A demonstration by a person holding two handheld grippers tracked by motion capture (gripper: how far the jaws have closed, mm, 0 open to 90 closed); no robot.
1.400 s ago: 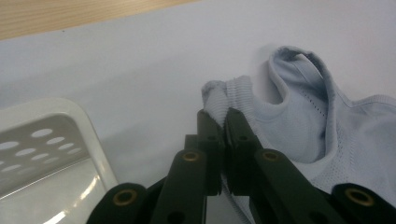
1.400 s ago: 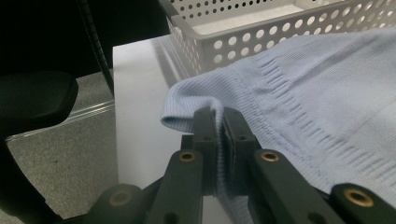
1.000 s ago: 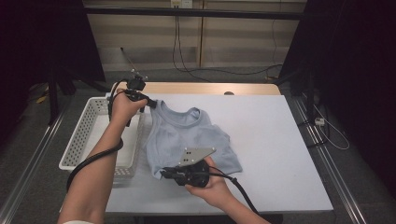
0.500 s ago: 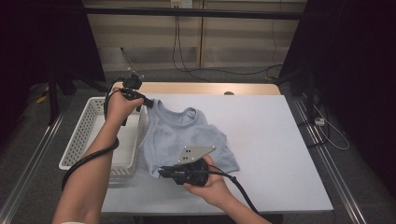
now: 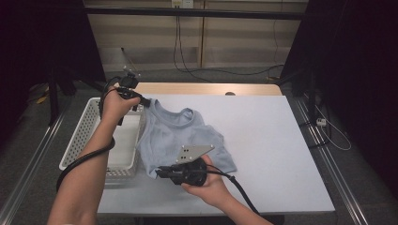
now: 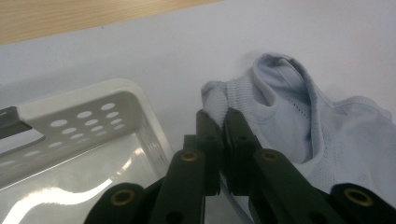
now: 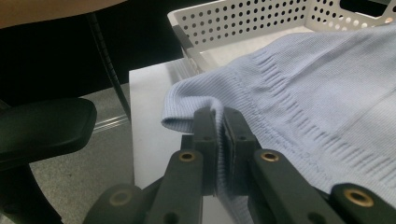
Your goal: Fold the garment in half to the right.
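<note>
White tabletop [image 5: 272, 140] carries one pale blue shirt [image 5: 183, 136] and one white perforated basket [image 5: 89, 140], whose visible floor is bare. Two grippers grasp the shirt: the left gripper [image 5: 144, 101] is clamped on a shoulder strap, the right gripper [image 5: 159, 171] on the hem. Since a second ago, the shirt's left edge has slid over the basket's rim.

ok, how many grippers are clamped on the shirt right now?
2. The left gripper pinches the light blue shirt at its far shoulder by the white basket; the right gripper pinches its near hem corner.
</note>
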